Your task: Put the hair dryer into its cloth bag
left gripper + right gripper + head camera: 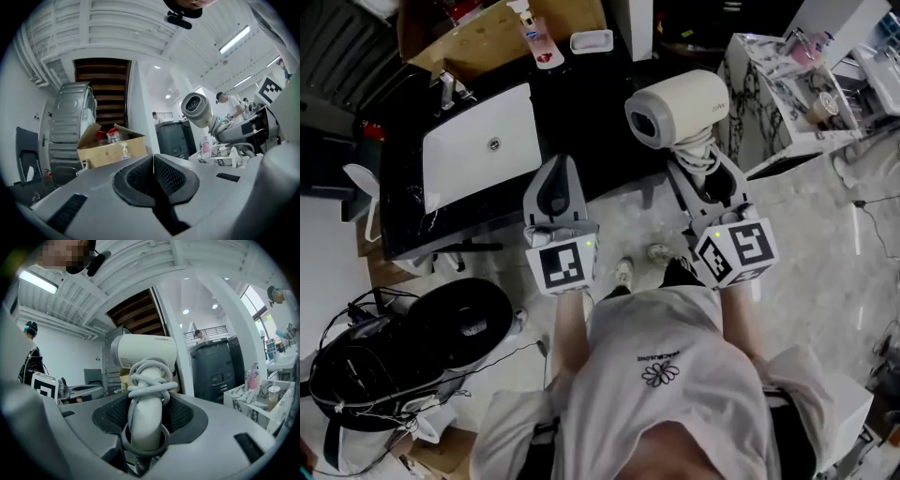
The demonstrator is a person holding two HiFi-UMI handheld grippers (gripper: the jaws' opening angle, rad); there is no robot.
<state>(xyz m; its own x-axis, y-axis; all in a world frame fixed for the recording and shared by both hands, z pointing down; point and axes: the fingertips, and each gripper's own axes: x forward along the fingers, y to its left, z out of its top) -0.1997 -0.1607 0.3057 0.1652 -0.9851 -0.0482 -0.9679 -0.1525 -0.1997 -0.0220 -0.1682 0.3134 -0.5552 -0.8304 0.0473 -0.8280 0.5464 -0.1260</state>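
Note:
A cream hair dryer (680, 108) with its grey cord wound round the handle is held out in front of me at about chest height. My right gripper (705, 173) is shut on the handle, and the barrel points left across the head view. In the right gripper view the hair dryer (145, 352) stands upright between the pads, with the cord loops (147, 380) just above them. My left gripper (559, 171) hangs beside it to the left, shut and empty. From the left gripper view the hair dryer (199, 108) appears up to the right. No cloth bag shows in any view.
A black counter (403, 187) with a white sink (478, 150) stands ahead on the left, a cardboard box (487, 37) behind it. A marble-patterned shelf unit (769, 89) is at the right. A black round device (459, 323) and cables lie on the floor, lower left.

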